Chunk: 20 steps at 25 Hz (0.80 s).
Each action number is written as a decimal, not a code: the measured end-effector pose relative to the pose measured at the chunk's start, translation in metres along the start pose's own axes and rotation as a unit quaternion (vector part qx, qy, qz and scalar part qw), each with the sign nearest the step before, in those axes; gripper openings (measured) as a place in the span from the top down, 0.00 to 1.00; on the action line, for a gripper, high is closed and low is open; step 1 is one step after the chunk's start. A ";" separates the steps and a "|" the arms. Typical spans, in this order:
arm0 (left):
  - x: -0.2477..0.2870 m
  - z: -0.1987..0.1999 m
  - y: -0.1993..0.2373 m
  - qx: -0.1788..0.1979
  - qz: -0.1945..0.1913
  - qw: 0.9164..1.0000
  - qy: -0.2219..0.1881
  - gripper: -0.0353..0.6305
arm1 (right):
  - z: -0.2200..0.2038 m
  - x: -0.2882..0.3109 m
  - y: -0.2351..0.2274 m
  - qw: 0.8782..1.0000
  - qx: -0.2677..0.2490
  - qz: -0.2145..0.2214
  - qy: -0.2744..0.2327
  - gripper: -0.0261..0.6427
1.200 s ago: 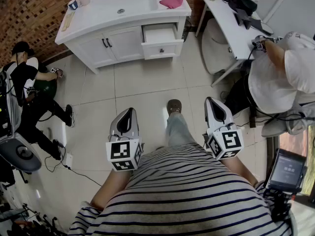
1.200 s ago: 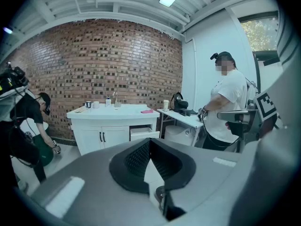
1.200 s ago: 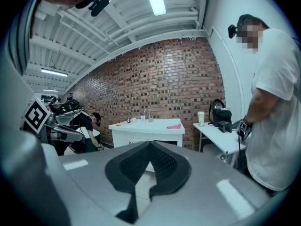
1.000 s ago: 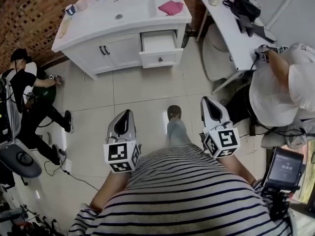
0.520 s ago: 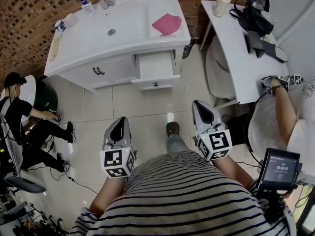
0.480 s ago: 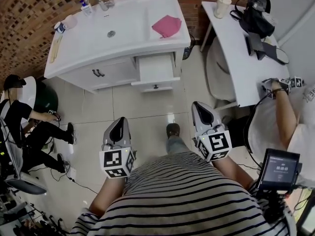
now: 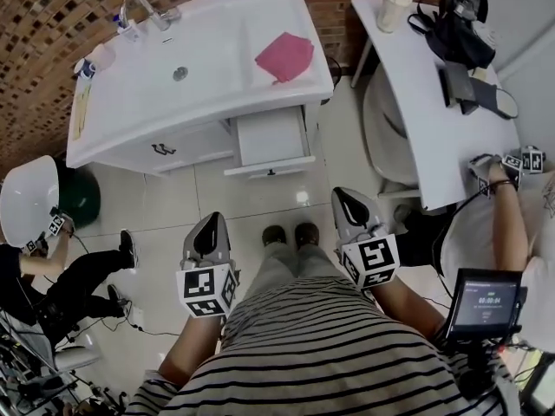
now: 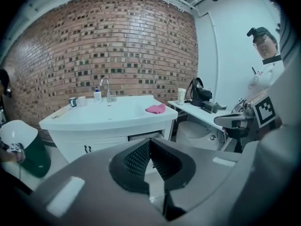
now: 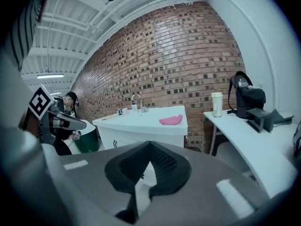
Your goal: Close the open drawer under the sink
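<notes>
Drawer (image 7: 270, 137) hung open beneath the sink (image 7: 204, 55), front facing us, straight ahead between our left gripper (image 7: 210, 222) and right gripper (image 7: 344, 199), neither clearly nearer; both held jaws together on nothing.

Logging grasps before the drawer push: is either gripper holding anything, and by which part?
Nothing is held. The left gripper and right gripper both have jaws together, empty, short of the white open drawer.

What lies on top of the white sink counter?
A pink cloth lies near the right edge of the counter; a faucet and a mug stand at its back left. Anything under the cloth is hidden.
</notes>
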State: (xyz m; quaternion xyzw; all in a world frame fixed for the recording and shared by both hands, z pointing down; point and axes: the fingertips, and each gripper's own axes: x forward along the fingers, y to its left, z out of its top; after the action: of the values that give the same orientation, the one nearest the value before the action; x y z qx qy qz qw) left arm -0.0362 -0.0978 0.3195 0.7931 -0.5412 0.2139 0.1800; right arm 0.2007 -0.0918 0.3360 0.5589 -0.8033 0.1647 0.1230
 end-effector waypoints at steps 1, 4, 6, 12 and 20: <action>0.007 -0.002 0.001 -0.002 -0.006 1.000 0.006 0.92 | -0.004 0.006 0.000 1.000 -0.004 -0.002 0.007 0.96; 0.030 -0.013 0.008 -0.002 -0.020 1.000 0.018 0.92 | -0.019 0.026 0.006 1.000 -0.011 -0.003 0.025 0.96; 0.052 -0.027 0.013 0.002 -0.028 0.999 0.022 0.92 | -0.034 0.043 0.007 1.000 -0.004 -0.002 0.030 0.96; 0.117 -0.088 0.016 -0.005 -0.054 0.998 0.025 0.92 | -0.118 0.104 0.002 0.998 0.004 -0.009 0.059 0.96; 0.160 -0.167 0.007 -0.025 -0.085 0.995 0.045 0.92 | -0.203 0.176 -0.016 0.996 0.012 -0.032 0.088 0.96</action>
State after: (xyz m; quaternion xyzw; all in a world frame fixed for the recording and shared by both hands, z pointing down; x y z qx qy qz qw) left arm -0.0148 -0.1389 0.5464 0.8209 -0.4684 0.2198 0.2419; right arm 0.1576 -0.1660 0.5912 0.5695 -0.7690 0.2182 0.1917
